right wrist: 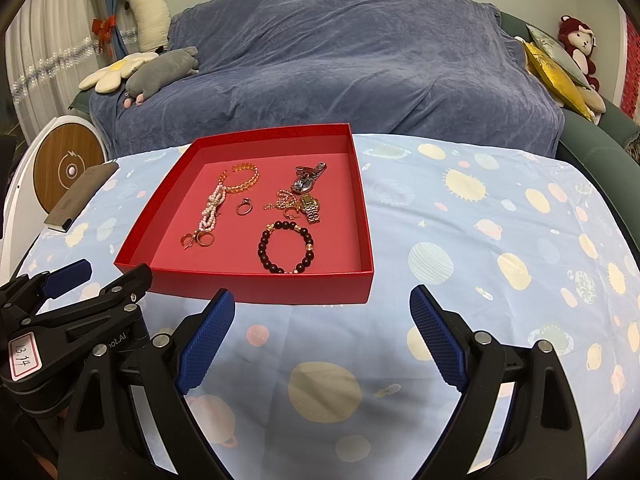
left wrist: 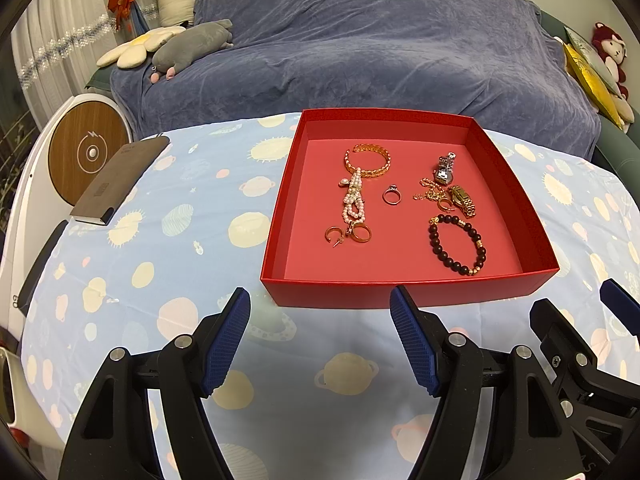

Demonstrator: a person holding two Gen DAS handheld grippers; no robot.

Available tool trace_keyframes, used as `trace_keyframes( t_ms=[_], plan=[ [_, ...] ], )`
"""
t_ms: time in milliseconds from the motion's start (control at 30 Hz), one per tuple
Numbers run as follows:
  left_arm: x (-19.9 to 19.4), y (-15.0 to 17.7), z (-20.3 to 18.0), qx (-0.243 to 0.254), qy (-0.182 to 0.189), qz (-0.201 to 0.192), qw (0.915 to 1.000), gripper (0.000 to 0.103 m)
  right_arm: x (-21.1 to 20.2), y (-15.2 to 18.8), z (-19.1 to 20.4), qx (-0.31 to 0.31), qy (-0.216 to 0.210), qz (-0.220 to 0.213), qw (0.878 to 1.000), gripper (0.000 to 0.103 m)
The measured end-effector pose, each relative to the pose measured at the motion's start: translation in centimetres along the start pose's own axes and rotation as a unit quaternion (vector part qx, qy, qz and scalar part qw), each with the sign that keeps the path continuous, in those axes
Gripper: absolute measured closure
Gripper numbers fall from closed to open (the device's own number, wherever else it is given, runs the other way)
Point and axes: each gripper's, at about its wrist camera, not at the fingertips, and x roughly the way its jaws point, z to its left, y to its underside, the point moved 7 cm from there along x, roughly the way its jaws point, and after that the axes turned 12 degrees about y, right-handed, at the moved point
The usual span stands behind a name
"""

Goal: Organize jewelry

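A red open box sits on the planet-print cloth. Inside lie a gold cuff bracelet, a pearl strand, rings, a silver watch, a gold watch and a dark bead bracelet. My left gripper is open and empty just before the box's near wall. My right gripper is open and empty near the box's front right corner.
A dark flat book lies at the table's left edge beside a round wooden device. A blue-covered sofa with plush toys stands behind the table. The right gripper's fingers show at lower right in the left view.
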Motion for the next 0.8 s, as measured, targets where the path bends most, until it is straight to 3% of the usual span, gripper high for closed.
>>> trace_keyframes(
  t_ms=[800],
  plan=[
    [-0.12, 0.17, 0.15, 0.000, -0.001, -0.002, 1.0000, 0.034, 0.06, 0.03, -0.16, 0.001, -0.001, 0.000, 1.000, 0.016]
  ],
)
